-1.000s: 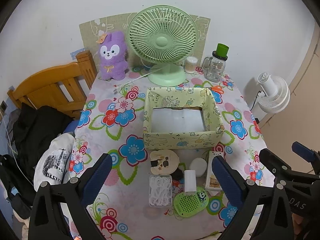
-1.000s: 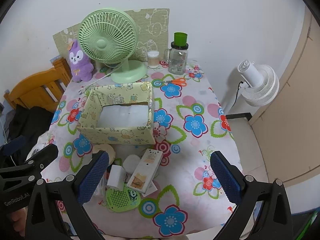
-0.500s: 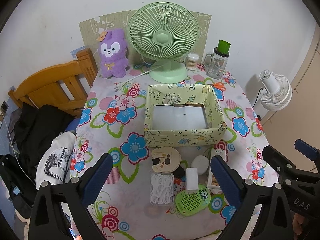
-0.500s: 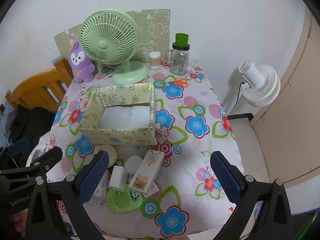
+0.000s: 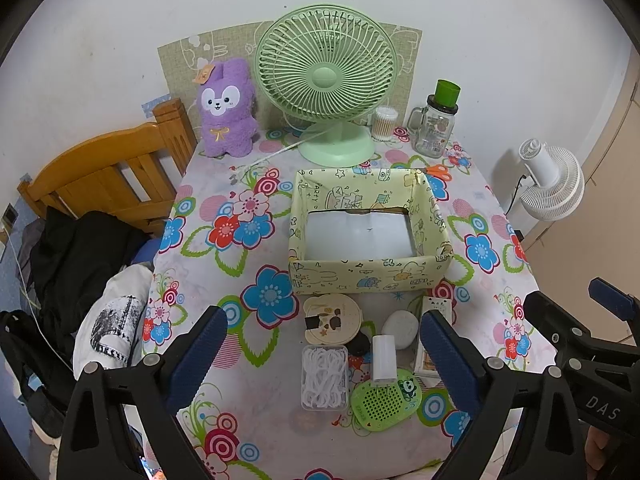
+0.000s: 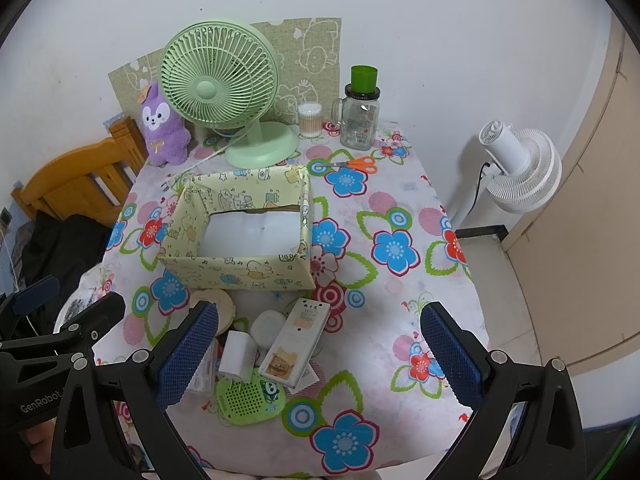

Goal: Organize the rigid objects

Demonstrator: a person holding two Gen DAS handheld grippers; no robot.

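Your left claw (image 5: 320,354) is spread wide and holds nothing; it hangs above the near edge of the tabletop (image 5: 208,256). Your right claw (image 6: 320,350) is the same: released, nothing between the pads, above the near edge. Each claw shows at the margin of the other's view.

The yellow patterned box (image 5: 368,276) sits mid-tabletop, open top, only a white liner visible inside.

The loose items are clustered between the box's near wall and the near edge:
- round beige tin (image 5: 331,318), just beside the box's near wall
- clear case of white floss picks (image 5: 324,376), nearer the edge than the tin
- white oval puck (image 5: 400,328), beside the tin
- small white block (image 5: 384,358), its near end over the green speaker
- green speaker (image 6: 250,398) with a panda print, closest to the near edge
- white remote (image 6: 296,342), lying angled, its near end resting on a paper card

Along the far edge stand the green fan (image 5: 326,80), purple plush (image 5: 228,108), cotton swab jar (image 5: 385,122) and glass mug jar (image 5: 436,128). Orange scissors (image 6: 354,164) lie behind the box's far right corner.
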